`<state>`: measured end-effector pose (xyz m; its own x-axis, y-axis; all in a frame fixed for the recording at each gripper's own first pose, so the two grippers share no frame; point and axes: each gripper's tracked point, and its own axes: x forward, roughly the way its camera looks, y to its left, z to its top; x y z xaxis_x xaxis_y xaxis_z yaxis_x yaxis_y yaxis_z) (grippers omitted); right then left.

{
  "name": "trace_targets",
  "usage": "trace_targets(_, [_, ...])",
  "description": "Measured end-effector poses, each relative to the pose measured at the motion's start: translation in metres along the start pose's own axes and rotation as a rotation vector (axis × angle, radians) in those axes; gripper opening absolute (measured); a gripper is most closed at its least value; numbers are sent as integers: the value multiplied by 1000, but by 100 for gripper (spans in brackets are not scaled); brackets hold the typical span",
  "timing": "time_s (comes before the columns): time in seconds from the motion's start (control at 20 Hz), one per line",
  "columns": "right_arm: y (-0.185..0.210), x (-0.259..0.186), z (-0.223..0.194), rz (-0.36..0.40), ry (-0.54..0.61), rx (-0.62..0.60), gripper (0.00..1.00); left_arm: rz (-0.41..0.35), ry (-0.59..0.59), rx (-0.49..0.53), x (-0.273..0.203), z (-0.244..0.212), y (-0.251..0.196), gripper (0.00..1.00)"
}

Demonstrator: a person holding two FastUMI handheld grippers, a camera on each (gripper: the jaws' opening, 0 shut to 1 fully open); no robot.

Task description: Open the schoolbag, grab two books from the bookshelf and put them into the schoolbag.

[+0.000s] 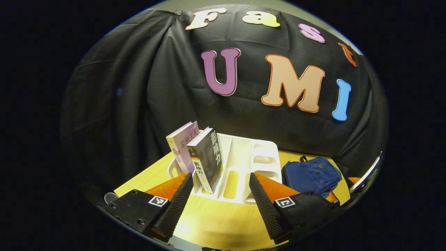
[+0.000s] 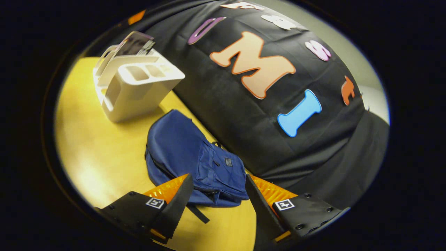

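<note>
From the right gripper view the books' covers are mostly hidden behind the white bookshelf (image 2: 134,83). The blue schoolbag (image 2: 195,164) lies zipped on the yellow desk (image 2: 101,150). The right tool (image 2: 217,195) hangs spread above it, holding nothing. The left tool (image 1: 221,195), equally released, faces two upright books (image 1: 200,153) in the bookshelf.

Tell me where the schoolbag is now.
The schoolbag lies on the yellow table, beside the white bookshelf, against the booth's wall, just ahead of the open right tongs.

Navy schoolbag (image 2: 195,164), white bookshelf (image 1: 244,164), yellow table (image 2: 101,153), pink book (image 1: 181,144), black book (image 1: 207,160).
</note>
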<state>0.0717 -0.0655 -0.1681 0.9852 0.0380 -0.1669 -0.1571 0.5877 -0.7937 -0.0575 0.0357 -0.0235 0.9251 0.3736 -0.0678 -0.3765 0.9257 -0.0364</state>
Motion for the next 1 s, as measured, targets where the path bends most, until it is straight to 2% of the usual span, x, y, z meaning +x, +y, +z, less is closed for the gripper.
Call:
trace_targets(0.15, [21, 15, -10, 25, -17, -128, 98, 34, 10, 17, -3, -5, 7, 93])
trace_targets(0.45, [45, 38, -14, 44, -65, -304, 97, 73, 43, 22, -9, -17, 15, 96])
trace_targets(0.6, [59, 51, -20, 77, -61, -345, 97, 80, 55, 16, -9, -20, 18, 95])
trace_targets(0.65, [62, 56, -20, 80, -62, -358, 89, 85, 58, 15, -10, -21, 19, 95])
trace_targets(1.0, [77, 78, -28, 85, -45, -393, 88, 110, 77, 27, -10, -24, 25, 96])
